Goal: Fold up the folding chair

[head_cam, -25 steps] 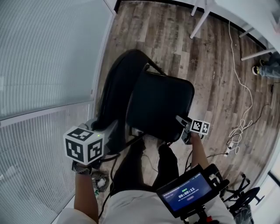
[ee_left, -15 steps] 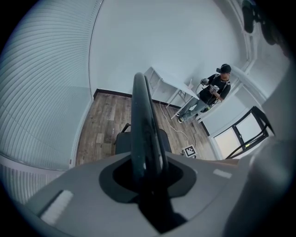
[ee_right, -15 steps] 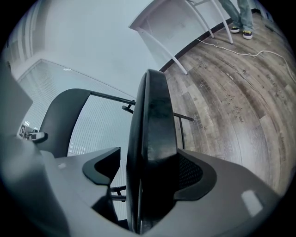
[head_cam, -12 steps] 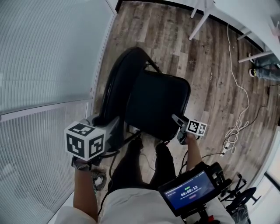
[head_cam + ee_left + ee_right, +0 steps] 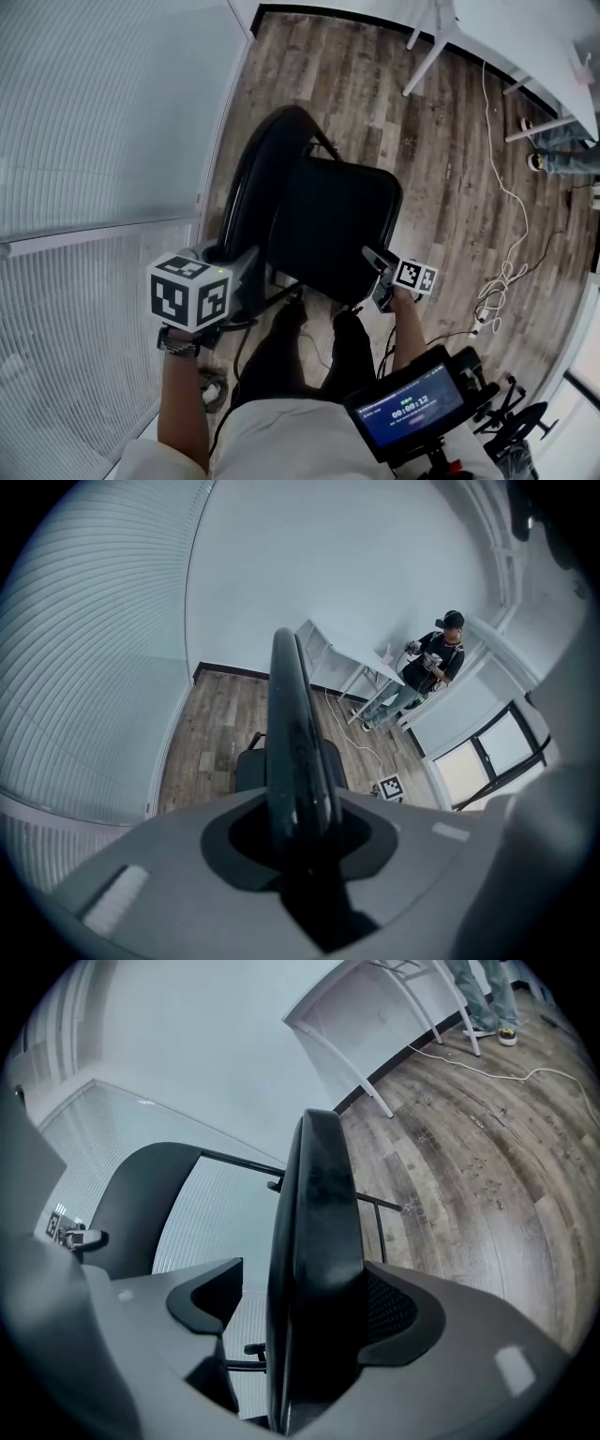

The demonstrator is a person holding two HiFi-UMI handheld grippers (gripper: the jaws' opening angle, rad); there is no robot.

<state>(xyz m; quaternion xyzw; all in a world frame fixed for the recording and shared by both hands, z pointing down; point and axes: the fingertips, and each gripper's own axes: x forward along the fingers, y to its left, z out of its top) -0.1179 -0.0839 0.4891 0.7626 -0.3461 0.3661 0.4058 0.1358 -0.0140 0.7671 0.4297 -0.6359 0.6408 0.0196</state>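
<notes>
The backrest (image 5: 248, 178) is clamped by the left tool (image 5: 242, 274), its jaws just eased. The seat (image 5: 336, 225) front edge is clamped by the right tool (image 5: 373, 266).

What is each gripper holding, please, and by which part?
The folding chair: the left gripper clamps the backrest at its near edge, the right gripper the seat at its near corner.

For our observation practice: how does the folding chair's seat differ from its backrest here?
The seat is a thick, squarish pad; the backrest is a thinner, curved panel. In the head view the seat shows its broad face, while the backrest stands nearly edge-on beside it, at the seat's left. Both are black.
</notes>
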